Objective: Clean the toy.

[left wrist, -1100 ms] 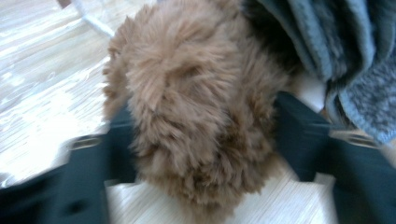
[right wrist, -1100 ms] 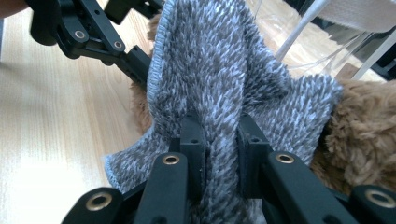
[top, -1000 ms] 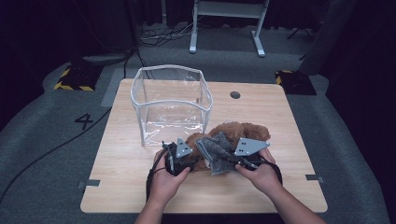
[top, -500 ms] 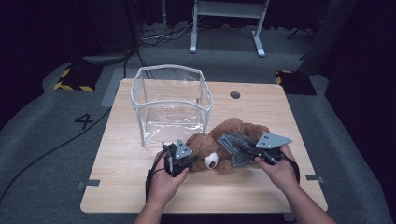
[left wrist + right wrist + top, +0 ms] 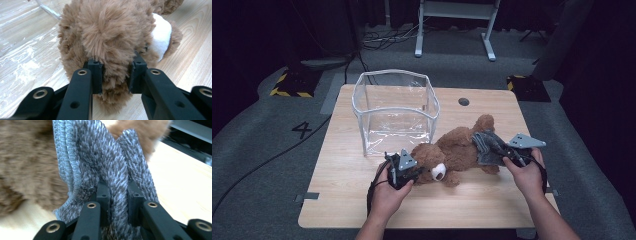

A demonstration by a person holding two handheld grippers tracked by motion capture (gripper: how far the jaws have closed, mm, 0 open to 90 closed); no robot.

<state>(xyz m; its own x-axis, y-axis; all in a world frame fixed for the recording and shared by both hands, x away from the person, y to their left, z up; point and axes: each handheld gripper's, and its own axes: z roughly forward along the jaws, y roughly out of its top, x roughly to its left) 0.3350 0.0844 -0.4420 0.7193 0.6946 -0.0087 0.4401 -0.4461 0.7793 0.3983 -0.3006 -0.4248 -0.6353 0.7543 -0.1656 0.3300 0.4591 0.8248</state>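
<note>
Grey knit (image 5: 110, 170) hides the bear's (image 5: 25, 165) blurred body.

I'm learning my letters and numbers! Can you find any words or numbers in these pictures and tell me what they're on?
"4": a white number on the grey floor, left of the wooden table.
The teddy bear, the grey knitted cloth and the clear box carry no readable words or labels.

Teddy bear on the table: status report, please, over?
Left gripper clamped on teddy bear head fur. Right gripper clamped on grey knit garment at bear's lower body. Clear bin just behind, nothing blocking.
</note>
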